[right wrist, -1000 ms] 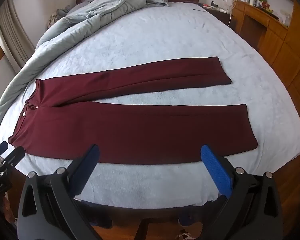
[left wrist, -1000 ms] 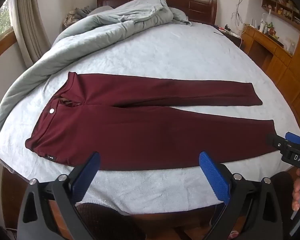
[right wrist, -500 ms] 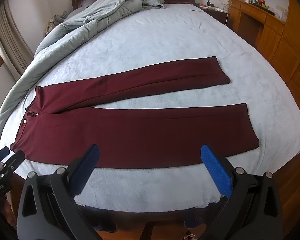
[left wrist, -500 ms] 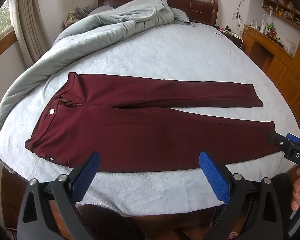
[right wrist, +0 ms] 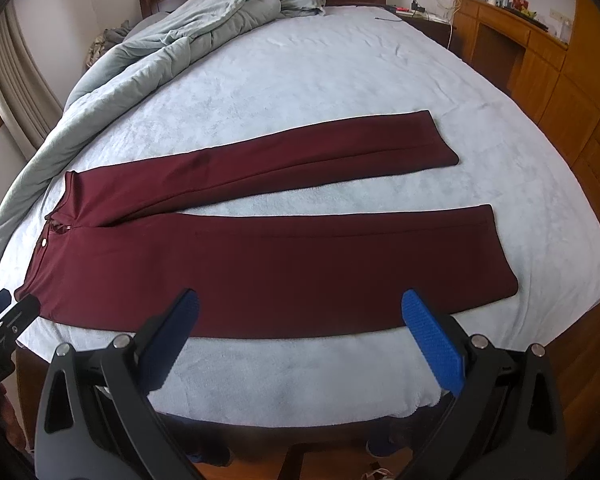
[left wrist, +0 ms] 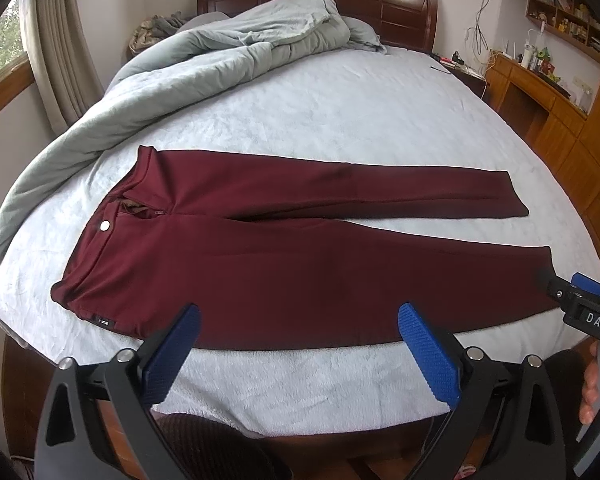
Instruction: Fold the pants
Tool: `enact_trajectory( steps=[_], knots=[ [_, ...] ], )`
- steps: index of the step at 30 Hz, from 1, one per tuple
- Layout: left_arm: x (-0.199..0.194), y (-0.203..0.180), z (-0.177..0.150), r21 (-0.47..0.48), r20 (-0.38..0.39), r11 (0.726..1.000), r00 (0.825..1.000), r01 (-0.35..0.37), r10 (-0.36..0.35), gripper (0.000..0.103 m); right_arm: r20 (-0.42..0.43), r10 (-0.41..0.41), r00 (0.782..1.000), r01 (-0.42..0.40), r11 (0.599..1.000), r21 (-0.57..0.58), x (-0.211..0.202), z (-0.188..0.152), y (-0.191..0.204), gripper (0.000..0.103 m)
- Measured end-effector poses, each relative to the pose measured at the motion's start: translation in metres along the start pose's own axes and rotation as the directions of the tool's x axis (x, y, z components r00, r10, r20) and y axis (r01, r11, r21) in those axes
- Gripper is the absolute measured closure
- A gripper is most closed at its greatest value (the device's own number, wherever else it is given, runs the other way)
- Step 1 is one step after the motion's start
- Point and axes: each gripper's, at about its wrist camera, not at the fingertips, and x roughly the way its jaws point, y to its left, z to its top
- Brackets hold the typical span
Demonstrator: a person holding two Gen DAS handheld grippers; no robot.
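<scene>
At the near edge of both wrist views, black plastic arms carry ribbed blue pads. The left gripper point(left wrist: 298, 344) stands spread wide and empty, and the right gripper point(right wrist: 300, 332) likewise gapes wide with nothing between its pads. Both hover just short of the near side of the bed, apart from the cloth.

Just beyond them lies the pair of dark maroon pants point(left wrist: 284, 256) of smooth, matte fabric, spread flat on a pale blue, nubby plush bedsheet point(left wrist: 320, 120). The waistband is at the left, with a small silver button point(left wrist: 105, 225) beside the open fly and a small black label on the near hip. The two legs run to the right and part slightly, the far leg angling away, so a wedge of sheet shows between them. The near leg's long edge lies just ahead of both sets of pads. The right gripper's tip, seen from the left wrist, sits just beside the near leg's hem.

Farther off, a rumpled grey-green quilted duvet point(left wrist: 188, 60) is heaped along the far left, against a dark wooden headboard point(left wrist: 404, 12).
</scene>
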Motion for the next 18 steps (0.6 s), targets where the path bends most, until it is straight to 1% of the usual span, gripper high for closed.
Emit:
enact_trajectory(
  steps=[18],
  knots=[
    [0.0004,0.0012,0.0048,0.003,0.003,1.000,1.000,-0.007,0.007,0.004,0.006,0.004,1.000,-0.004,1.000,0.007,0.0018,-0.0001,-0.0031,0.002]
  ],
)
